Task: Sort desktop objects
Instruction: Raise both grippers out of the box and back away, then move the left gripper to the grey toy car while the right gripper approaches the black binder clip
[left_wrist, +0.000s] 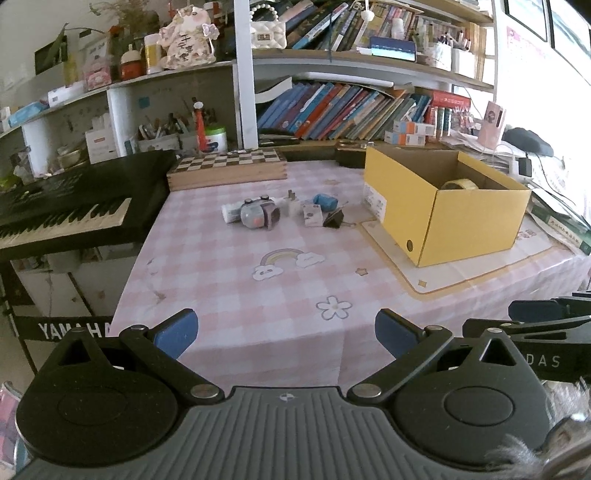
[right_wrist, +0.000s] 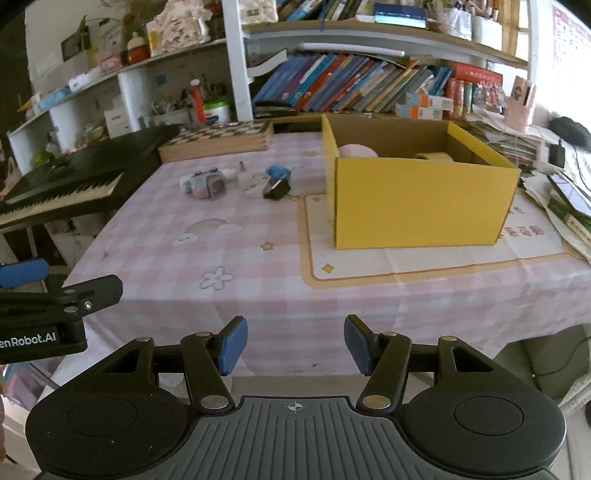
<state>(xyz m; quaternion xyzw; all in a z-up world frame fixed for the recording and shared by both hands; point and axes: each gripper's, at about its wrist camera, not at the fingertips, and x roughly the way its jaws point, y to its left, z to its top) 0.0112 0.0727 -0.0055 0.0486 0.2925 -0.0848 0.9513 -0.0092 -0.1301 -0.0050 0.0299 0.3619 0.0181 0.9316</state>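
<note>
A cluster of small objects lies mid-table: a grey-purple toy cube (left_wrist: 258, 217) (right_wrist: 207, 184), a white plug adapter (left_wrist: 292, 204), a blue item (left_wrist: 325, 202) (right_wrist: 279, 172), a small card (left_wrist: 311, 215) and a black binder clip (left_wrist: 333, 218) (right_wrist: 275, 190). The yellow cardboard box (left_wrist: 469, 229) (right_wrist: 421, 206) stands to the right, with a tape roll (left_wrist: 460, 184) and a pink thing (right_wrist: 356, 150) inside. My left gripper (left_wrist: 286, 334) hangs open over the table's near edge, empty. My right gripper (right_wrist: 295, 345) is open and empty too, in front of the table's edge.
A black keyboard (left_wrist: 74, 206) sits left of the pink checked tablecloth (left_wrist: 240, 288). A chessboard box (left_wrist: 227, 166) lies at the back, under shelves of books (left_wrist: 343, 110). Stacked papers and books (right_wrist: 565, 206) crowd the right side.
</note>
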